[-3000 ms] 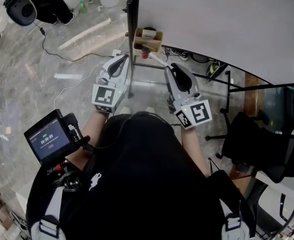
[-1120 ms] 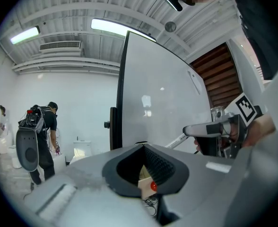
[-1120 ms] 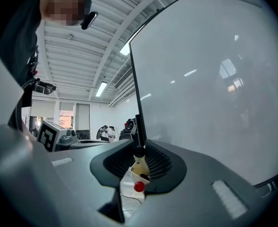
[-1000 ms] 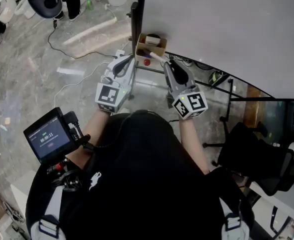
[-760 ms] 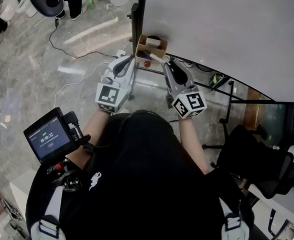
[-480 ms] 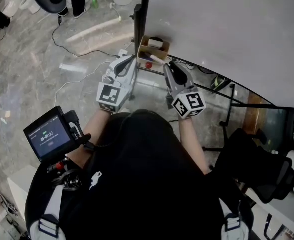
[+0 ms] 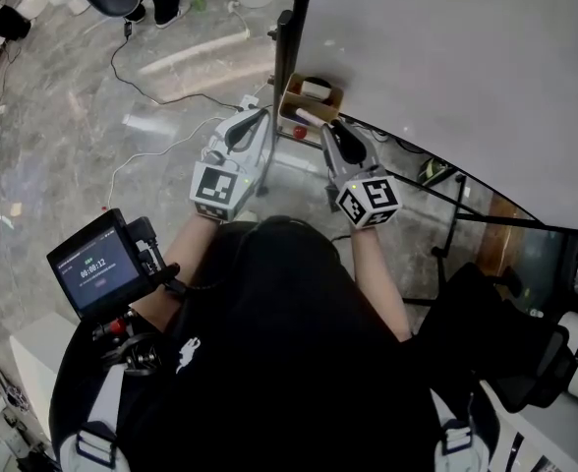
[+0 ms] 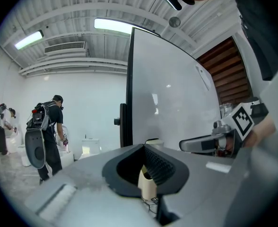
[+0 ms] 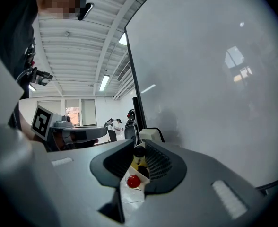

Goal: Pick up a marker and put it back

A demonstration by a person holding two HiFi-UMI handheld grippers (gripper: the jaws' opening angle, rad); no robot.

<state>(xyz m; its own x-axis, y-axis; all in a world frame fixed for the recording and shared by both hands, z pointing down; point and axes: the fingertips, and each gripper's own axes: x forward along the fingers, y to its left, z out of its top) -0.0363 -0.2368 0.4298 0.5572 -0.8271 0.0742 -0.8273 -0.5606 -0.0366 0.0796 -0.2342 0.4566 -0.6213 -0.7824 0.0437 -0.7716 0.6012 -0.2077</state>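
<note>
My right gripper (image 7: pixel 330 126) is shut on a white marker (image 7: pixel 307 118) with a dark cap. The marker points at the near edge of a small cardboard box (image 7: pixel 334 106) fixed to the whiteboard stand. In the right gripper view the marker (image 9: pixel 139 152) sits between the ribbed pads, capped end towards the camera, with a red knob (image 9: pixel 133 181) below it. My left gripper (image 7: pixel 256 116) hovers level just left of the box. Its jaws stand a little apart, and a cream thing (image 8: pixel 148 186) beyond them shows through the gap.
A big whiteboard (image 7: pixel 466 77) on a black post (image 7: pixel 287 47) fills the right side. A white eraser (image 7: pixel 316 88) lies in the box. Cables (image 7: pixel 142 77) run over the marble floor, and an office chair (image 7: pixel 486 323) stands at the right. People (image 8: pixel 47 126) stand far off.
My right gripper has edged down and towards the box with the marker still in it. The left gripper has hardly moved. The head view has shifted a little.
</note>
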